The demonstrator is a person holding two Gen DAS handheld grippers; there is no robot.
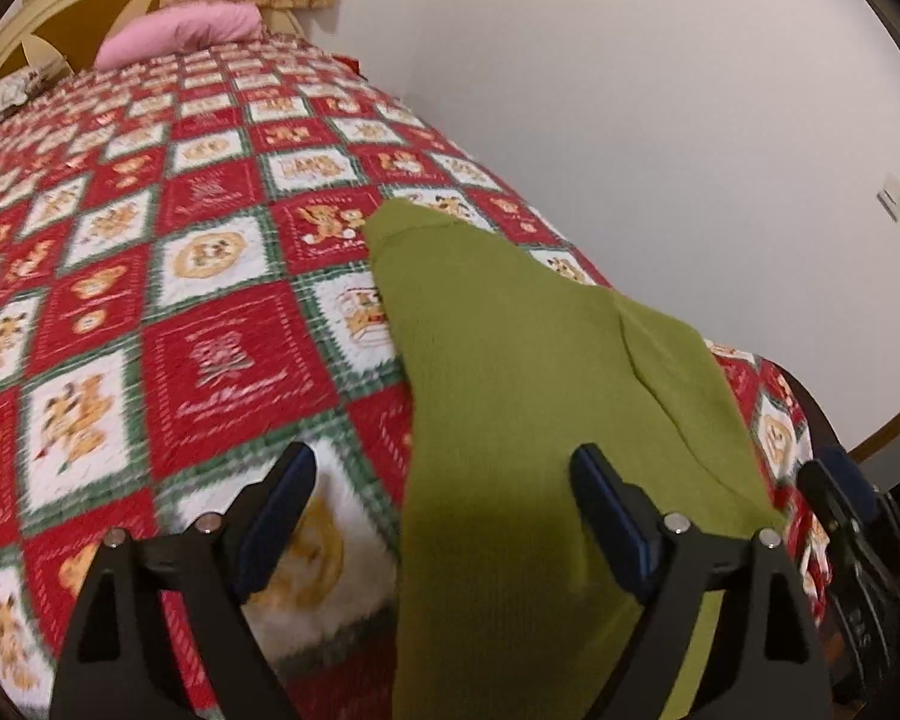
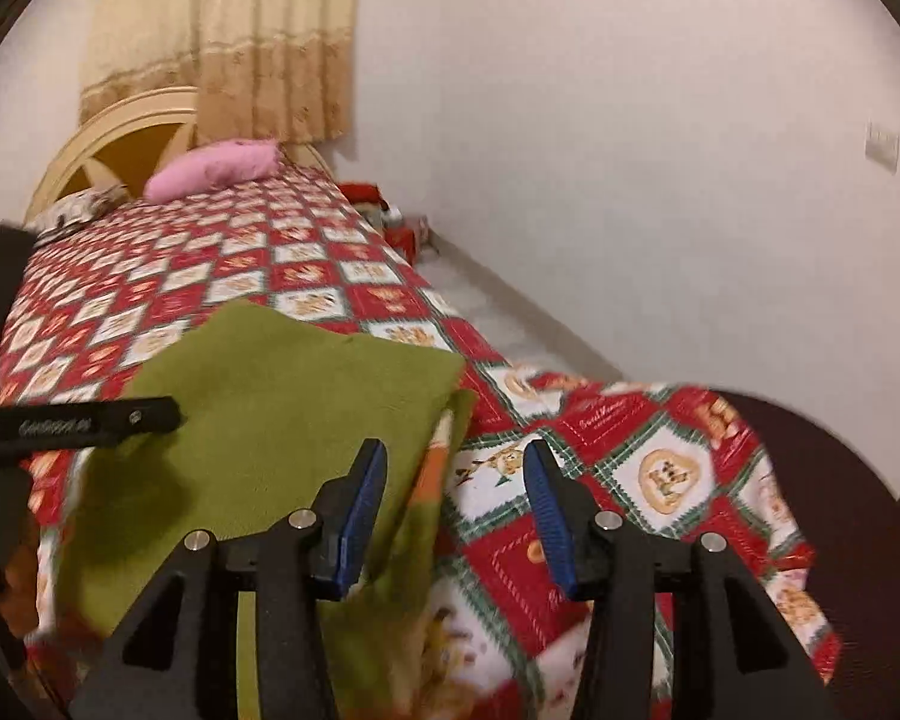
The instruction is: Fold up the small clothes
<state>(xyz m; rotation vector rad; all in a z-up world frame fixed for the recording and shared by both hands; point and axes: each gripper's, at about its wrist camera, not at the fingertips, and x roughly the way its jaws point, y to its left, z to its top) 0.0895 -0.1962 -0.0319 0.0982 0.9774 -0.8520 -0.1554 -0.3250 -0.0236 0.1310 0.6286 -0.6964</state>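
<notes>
A green knit garment (image 1: 528,384) lies on the bed's red, white and green teddy-bear quilt (image 1: 210,312), near the bed's right side. My left gripper (image 1: 444,468) is open above the garment's near left edge, holding nothing. In the right wrist view the same garment (image 2: 282,396) lies left of centre on the quilt (image 2: 630,456). My right gripper (image 2: 456,468) is open over the garment's right edge and holds nothing. The left gripper's body (image 2: 78,420) shows at the left of that view.
A pink pillow (image 1: 180,30) lies at the bed's head, by a cream headboard (image 1: 48,6) and tan curtain (image 2: 258,60). A white wall (image 1: 630,120) runs along the bed's right side. Red items (image 2: 390,216) sit on the floor by the wall.
</notes>
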